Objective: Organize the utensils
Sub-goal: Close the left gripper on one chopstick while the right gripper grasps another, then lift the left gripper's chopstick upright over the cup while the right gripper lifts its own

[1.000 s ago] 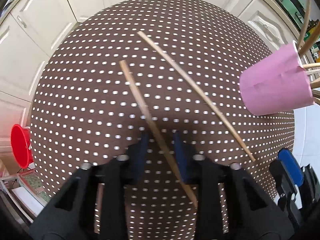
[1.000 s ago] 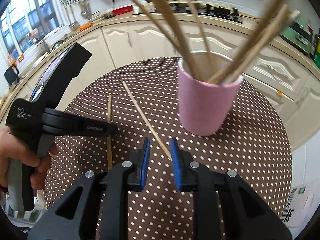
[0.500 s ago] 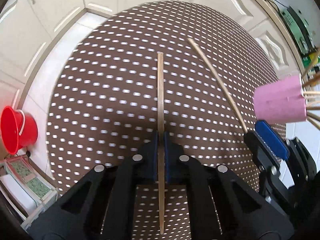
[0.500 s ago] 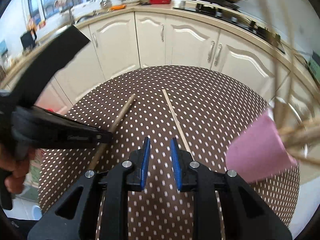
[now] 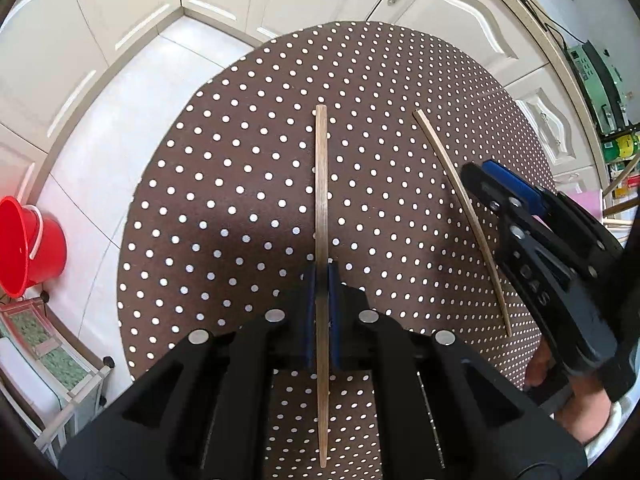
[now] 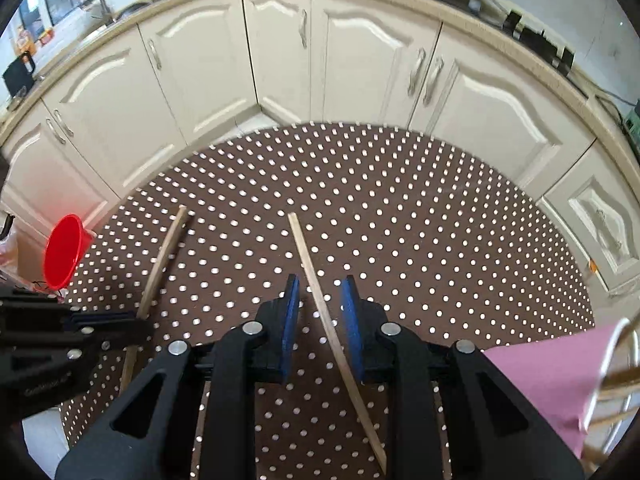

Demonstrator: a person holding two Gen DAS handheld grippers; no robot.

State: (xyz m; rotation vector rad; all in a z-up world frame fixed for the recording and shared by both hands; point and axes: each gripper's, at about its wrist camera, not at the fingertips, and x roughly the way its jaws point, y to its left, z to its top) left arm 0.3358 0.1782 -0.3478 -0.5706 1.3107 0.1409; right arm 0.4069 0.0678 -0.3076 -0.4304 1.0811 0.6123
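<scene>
Cream cabinets (image 6: pixel 280 60) are ranged around a brown dotted surface (image 6: pixel 400 220); a red bucket (image 5: pixel 24 244) is set on pale floor tiles (image 5: pixel 132 88)

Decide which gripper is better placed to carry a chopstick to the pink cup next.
Left. The left gripper is clamped on a chopstick; the right gripper only straddles the other chopstick, not gripping it.

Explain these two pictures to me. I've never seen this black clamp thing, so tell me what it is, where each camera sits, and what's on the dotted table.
No robot here: a person holds one hand-squeezed tool in each hand, with a camera on each looking along its fingers. In the left-hand view, the left tool is shut on one chopstick. In the right-hand view, the right tool has just been opening and straddles a second chopstick without pinching it. Both sticks are over a brown dotted table. A pink cup holding more sticks stands at the right.
</scene>
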